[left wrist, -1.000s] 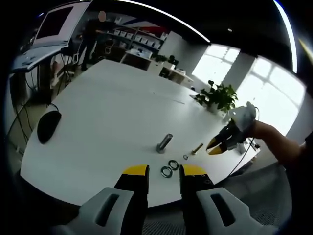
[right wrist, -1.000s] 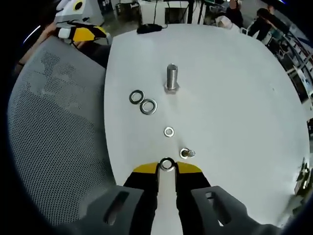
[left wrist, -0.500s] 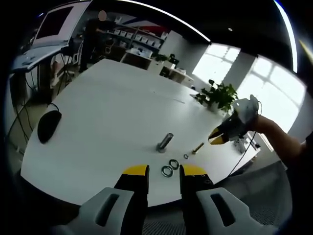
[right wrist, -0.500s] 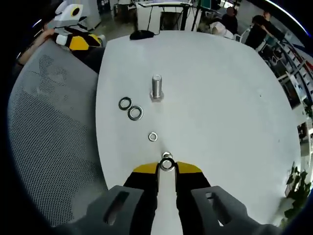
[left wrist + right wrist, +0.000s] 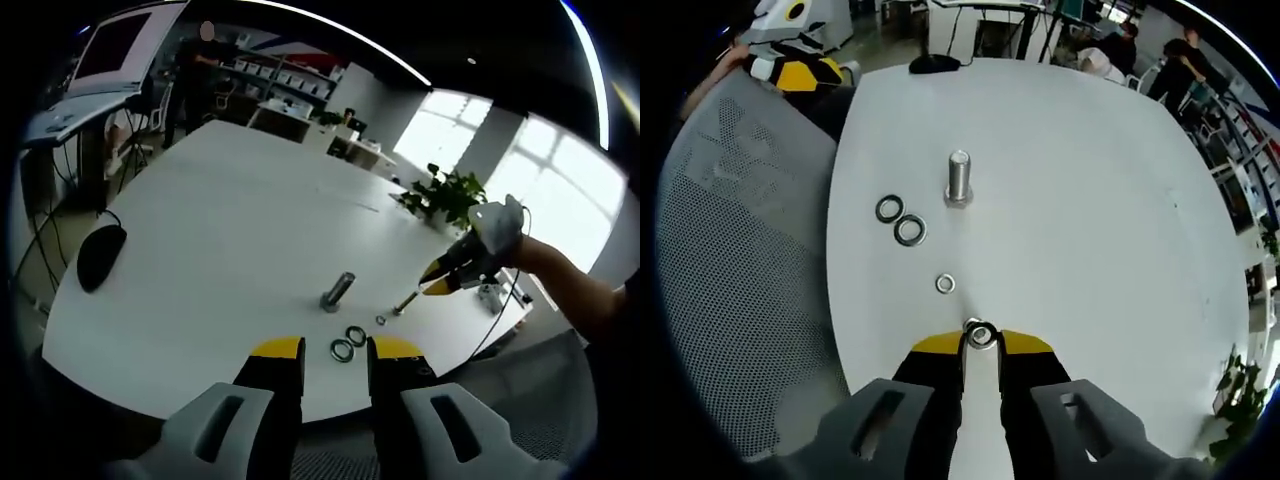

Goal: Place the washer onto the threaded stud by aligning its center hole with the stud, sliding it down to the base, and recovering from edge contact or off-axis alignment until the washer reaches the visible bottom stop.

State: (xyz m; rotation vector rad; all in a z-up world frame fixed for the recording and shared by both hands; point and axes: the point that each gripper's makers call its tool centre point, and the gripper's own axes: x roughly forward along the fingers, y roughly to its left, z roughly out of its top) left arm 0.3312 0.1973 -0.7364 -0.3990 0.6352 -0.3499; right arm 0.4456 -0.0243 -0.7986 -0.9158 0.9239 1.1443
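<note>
On my right gripper (image 5: 981,343) the yellow-tipped jaws are pinched onto a small steel washer (image 5: 981,335), held just above the white table (image 5: 1090,200). Just past it lies a small loose washer (image 5: 945,284), then two larger washers (image 5: 900,220) lying edge to edge, and beyond them the threaded stud (image 5: 959,178) stands upright on its hex base, bare of any washer. My left gripper (image 5: 334,349) hovers at the table's near edge with its jaws apart and nothing between them; the pair of large washers sits just beyond its tips. Far across the table a black computer mouse (image 5: 98,254) lies near the edge, and a potted plant (image 5: 446,196) stands behind.
</note>
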